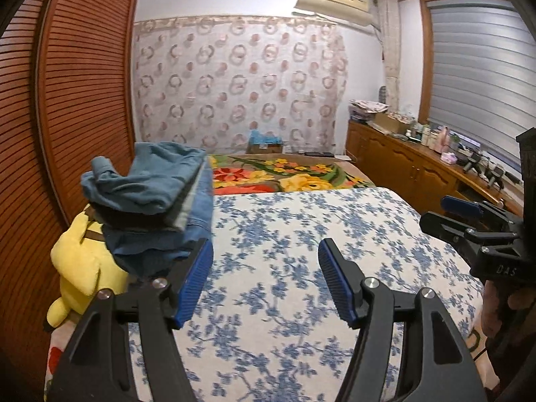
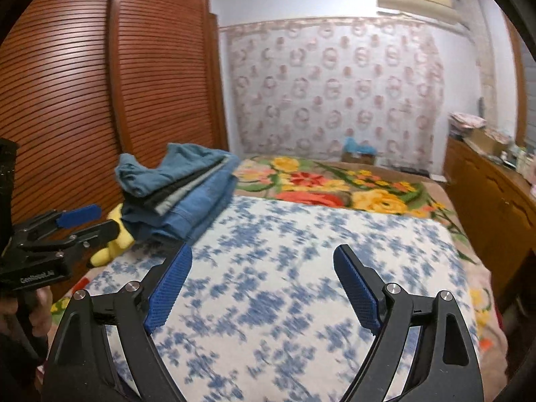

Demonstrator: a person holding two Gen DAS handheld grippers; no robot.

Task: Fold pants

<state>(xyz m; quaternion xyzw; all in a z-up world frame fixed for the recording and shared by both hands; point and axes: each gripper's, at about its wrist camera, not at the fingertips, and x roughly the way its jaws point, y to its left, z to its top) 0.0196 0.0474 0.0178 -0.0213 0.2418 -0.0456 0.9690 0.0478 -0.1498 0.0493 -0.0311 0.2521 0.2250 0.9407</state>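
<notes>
Left wrist: left gripper (image 1: 264, 276) and right gripper (image 2: 263, 284) fingers wide, empty; pants (image 1: 157, 201) stacked left on bed (image 1: 301, 234); best pinched at waistband corners, both sides.

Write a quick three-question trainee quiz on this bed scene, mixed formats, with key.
1. True or false: the left gripper holds cloth.
2. The stack of folded pants lies near: A) the wardrobe B) the window-side cabinet C) the floral blanket's far end.
3. What yellow thing sits beside the stack?

Key: 1 false, both grippers, right gripper included, are empty. 2 A. 3 a plush toy.
</notes>
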